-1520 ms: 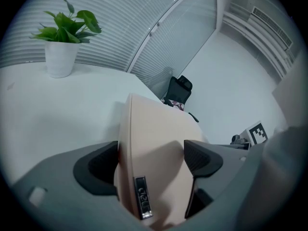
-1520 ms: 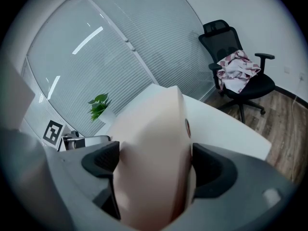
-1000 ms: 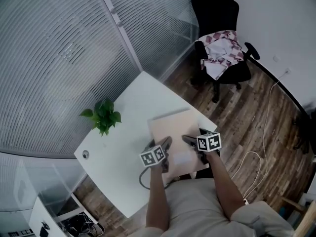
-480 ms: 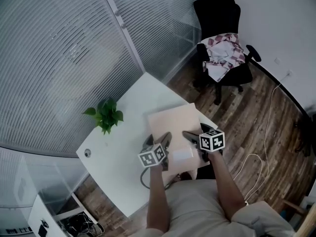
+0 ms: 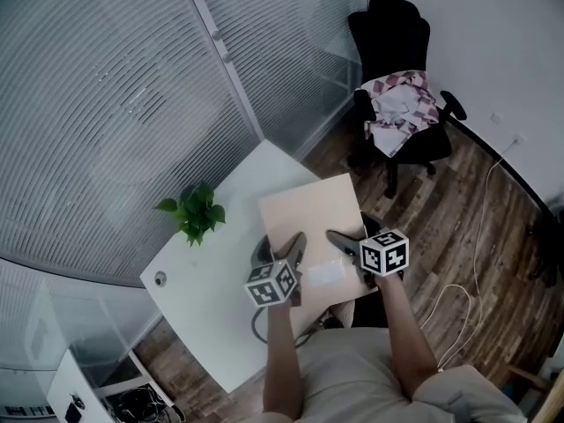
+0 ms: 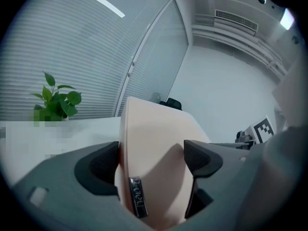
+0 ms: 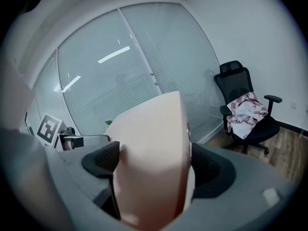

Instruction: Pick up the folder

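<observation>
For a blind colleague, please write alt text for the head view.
Seen from above, the left tool and the right tool grip the near edge of a beige folder at a white table with a potted plant.

A white table stands on a wooden plank floor. On the table, a small potted plant sits to the left of the left gripper and a little beyond it. A small round fitting lies further left, near the table's corner. Whether the folder's far edge touches the tabletop cannot be told. On the floor, a black office chair stands well beyond the right gripper. A white cable trails to that gripper's right.
</observation>
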Available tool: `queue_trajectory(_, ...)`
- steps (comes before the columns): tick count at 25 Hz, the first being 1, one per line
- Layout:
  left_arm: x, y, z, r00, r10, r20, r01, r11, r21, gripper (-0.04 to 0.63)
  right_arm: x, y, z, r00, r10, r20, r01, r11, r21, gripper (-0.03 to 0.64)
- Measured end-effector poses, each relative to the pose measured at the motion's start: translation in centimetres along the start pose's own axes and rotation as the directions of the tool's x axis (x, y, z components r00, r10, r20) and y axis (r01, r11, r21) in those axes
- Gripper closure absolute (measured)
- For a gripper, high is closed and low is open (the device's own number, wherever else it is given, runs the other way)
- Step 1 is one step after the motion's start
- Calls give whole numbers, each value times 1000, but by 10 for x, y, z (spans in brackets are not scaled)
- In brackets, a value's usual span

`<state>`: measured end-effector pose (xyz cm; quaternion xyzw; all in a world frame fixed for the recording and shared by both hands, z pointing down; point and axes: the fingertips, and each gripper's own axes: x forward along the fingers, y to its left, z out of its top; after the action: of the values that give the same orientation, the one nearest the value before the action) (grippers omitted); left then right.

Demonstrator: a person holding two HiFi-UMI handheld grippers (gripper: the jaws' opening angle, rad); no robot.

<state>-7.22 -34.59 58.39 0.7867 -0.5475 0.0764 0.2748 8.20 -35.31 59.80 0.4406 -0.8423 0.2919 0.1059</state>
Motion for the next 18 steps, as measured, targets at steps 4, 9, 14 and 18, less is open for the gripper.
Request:
queue_trajectory(4,-7,-5,15,999,8,36,-9,1000,18,183,-5,7,16,999,3,34,-2,999,-39,149)
queue_trajectory(9,-11,-6,27,998,8,68,-10,1000,24,183,-7,13,29,998,9,60,-5,998,-68,149)
queue_trajectory(14,-17,-11,35,996,8,88,-10,999,30,183,-14,17,37,997,13,75,-7,997,-82,149)
queue_trajectory(18,-22,-15,45,994,8,112,-12,999,39,183,-19,22,48,996,17,93,-8,995,-102,149)
